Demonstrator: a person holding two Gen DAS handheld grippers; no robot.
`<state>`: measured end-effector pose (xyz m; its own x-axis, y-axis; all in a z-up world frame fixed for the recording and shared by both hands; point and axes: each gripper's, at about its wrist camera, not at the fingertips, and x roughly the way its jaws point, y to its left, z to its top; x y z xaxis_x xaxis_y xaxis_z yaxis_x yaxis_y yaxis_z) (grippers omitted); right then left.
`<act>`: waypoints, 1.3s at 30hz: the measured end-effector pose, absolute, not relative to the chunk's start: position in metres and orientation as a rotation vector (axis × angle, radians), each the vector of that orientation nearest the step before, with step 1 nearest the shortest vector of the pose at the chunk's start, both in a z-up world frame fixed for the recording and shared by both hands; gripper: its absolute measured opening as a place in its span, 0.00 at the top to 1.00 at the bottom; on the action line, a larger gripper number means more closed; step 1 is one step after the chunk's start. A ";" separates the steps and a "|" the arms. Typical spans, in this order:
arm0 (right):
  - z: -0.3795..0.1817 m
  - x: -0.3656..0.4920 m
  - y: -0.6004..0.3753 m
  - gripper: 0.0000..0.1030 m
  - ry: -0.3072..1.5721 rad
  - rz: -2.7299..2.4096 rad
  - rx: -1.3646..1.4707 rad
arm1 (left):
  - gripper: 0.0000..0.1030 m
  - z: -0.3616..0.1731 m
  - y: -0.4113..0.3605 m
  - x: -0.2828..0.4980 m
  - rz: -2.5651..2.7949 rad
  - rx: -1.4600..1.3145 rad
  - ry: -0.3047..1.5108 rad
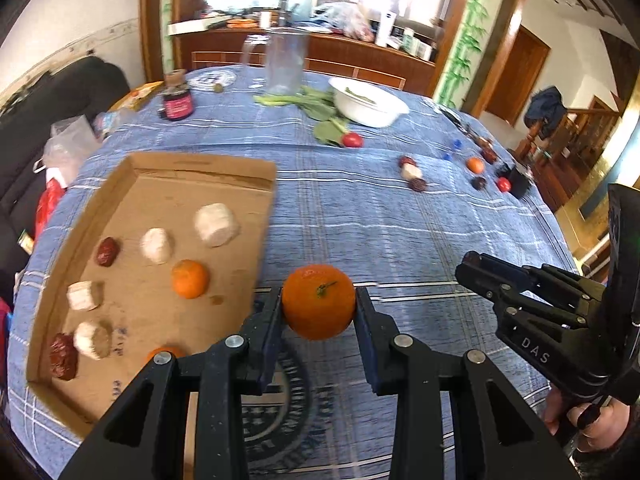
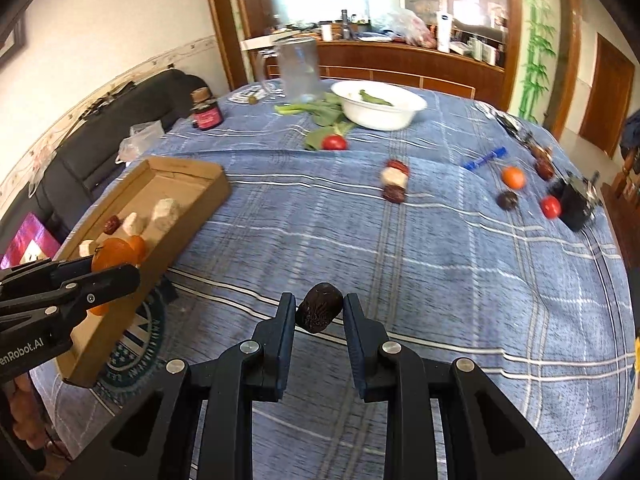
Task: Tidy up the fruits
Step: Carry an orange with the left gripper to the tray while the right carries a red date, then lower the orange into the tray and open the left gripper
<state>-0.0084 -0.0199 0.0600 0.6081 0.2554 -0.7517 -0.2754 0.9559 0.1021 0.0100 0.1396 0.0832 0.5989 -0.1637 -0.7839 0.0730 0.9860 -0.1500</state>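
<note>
Orange and round, a mandarin point(image 1: 318, 301) is sitting clamped between the pads of the left gripper point(image 1: 319, 312), held above the blue checked tablecloth point(image 1: 360, 220) just beside the cardboard tray point(image 1: 200, 168). Off to its right, the right gripper point(image 2: 319, 314) is pinching a dark wrinkled date point(image 2: 320, 308) over the cloth. Inside the tray, another mandarin point(image 1: 190, 279), white chunks and red dates are lying apart.
</note>
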 end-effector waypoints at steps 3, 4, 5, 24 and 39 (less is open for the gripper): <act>0.063 -0.007 -0.003 0.74 0.858 0.334 -0.043 | 0.68 0.084 0.161 0.005 -0.098 -0.131 0.915; 0.063 -0.006 0.004 0.74 0.856 0.346 -0.049 | 0.68 0.085 0.168 0.004 -0.085 -0.137 0.913; 0.064 -0.006 0.009 0.74 0.856 0.357 -0.053 | 0.68 0.085 0.174 0.002 -0.073 -0.142 0.910; 0.074 0.002 0.128 0.74 0.815 0.592 -0.172 | 0.68 0.070 0.281 -0.037 0.156 -0.245 0.923; 0.033 0.005 0.180 0.74 0.917 0.702 -0.257 | 0.67 0.039 0.295 -0.048 0.189 -0.297 0.987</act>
